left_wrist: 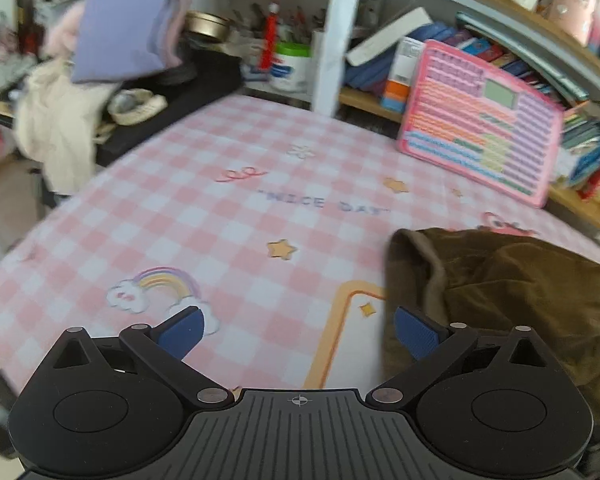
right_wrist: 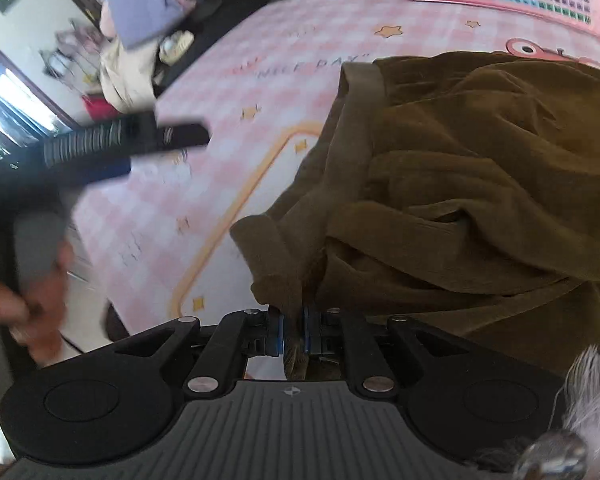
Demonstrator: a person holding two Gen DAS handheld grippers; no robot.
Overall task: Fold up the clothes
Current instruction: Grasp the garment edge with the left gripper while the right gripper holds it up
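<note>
One edge of the brown corduroy garment (right_wrist: pixel 480 168) is pinched between the jaws of the right gripper (right_wrist: pixel 293 330), which are closed on a thin bunch of the cloth. The jaws of the left gripper (left_wrist: pixel 296 330) stand wide apart with nothing between them, just beside the garment's left border.

The garment lies crumpled on the right part of the counter, on the pink checked cloth (left_wrist: pixel 204 208), with deep wrinkles and no clean fold line that I can see. So I judge the folding is near its beginning: one edge is taken, but the piece must be spread flat and folded over. A lilac folded cloth (left_wrist: pixel 124 28) on the pile at the far left may be a finished piece, but this I cannot confirm.

Only the right wrist view shows the grip itself, the person's hand (right_wrist: pixel 32 292) holding the other tool, and most of the wrinkled surface. The left wrist view shows instead the shelves with books (left_wrist: pixel 452 44), the pink chart board (left_wrist: pixel 480 120) and the free area of the counter where folding can be done.
</note>
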